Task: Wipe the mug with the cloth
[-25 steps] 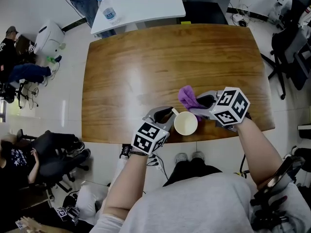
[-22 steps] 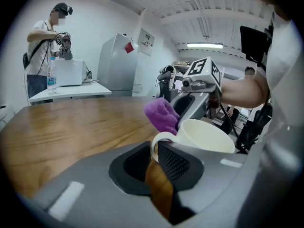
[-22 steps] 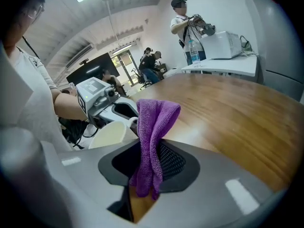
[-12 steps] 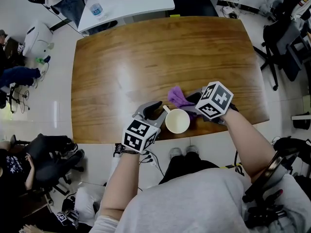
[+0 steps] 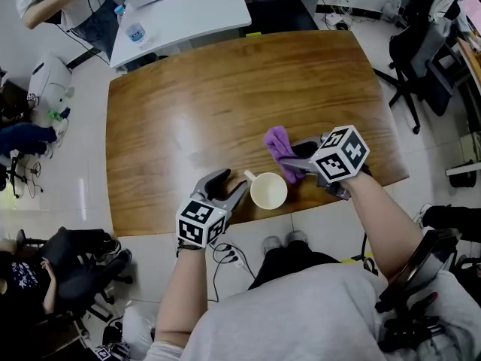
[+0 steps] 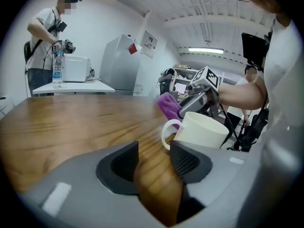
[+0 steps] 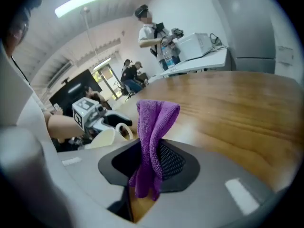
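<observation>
A cream mug [image 5: 268, 190] stands upright on the wooden table [image 5: 210, 104] near its front edge, handle [image 5: 248, 177] pointing left. My left gripper [image 5: 229, 185] sits just left of the handle. Its jaws have just been opening and now stand open with only bare table between them [image 6: 154, 158]; the mug [image 6: 202, 129] is just beyond the right fingertip. My right gripper [image 5: 297, 160], to the right of the mug, is shut on a purple cloth [image 5: 279, 145], which sticks up from between its pads [image 7: 152, 141]. The mug [image 7: 102, 139] shows at left in the right gripper view.
The table's front edge runs just below the mug. Behind the wooden table is a white table [image 5: 195, 10] with a water bottle [image 5: 135, 32], and a person stands there. Office chairs [image 5: 421, 43] are at the right; a seated person [image 5: 30, 269] is at lower left.
My left gripper has let go of the mug's handle, opened wide and drawn back a little. The right gripper with the cloth has rolled and sunk slightly beside the mug.
</observation>
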Demonstrator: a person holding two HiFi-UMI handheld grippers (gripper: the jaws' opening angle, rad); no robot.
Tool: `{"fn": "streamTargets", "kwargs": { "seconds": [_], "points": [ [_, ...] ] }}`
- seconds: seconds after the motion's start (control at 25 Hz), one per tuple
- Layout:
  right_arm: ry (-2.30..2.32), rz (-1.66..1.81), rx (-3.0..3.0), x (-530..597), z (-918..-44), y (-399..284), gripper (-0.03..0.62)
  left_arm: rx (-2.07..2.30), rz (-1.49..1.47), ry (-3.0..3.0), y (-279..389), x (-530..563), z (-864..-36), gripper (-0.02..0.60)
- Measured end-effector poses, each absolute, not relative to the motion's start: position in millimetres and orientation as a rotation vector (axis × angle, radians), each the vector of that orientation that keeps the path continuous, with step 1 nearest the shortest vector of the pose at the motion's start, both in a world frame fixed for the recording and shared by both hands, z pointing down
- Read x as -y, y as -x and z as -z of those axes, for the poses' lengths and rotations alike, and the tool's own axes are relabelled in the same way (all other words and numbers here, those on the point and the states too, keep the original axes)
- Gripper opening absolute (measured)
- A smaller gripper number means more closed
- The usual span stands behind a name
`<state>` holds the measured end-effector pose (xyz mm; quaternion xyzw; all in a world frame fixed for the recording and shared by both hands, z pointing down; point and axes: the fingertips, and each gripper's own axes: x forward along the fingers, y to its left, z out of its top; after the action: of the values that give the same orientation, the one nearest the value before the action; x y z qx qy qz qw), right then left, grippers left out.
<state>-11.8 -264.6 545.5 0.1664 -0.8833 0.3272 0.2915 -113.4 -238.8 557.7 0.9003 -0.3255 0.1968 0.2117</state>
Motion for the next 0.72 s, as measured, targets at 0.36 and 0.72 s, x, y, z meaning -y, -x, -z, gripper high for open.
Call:
{"fn": "streamTargets", "kwargs": {
  "seconds": [0.36,0.72],
  "points": [
    [-0.634,-1.152,2.826,244,-416,-8,0.109,1.043,-0.150,-2.477,157,223,-506,0.187],
    [-0.597,-1.076,3.032,152,-347,-27,0.109,0.877,0.308,-2.689,104,139,-347,0.000]
  ]
}}
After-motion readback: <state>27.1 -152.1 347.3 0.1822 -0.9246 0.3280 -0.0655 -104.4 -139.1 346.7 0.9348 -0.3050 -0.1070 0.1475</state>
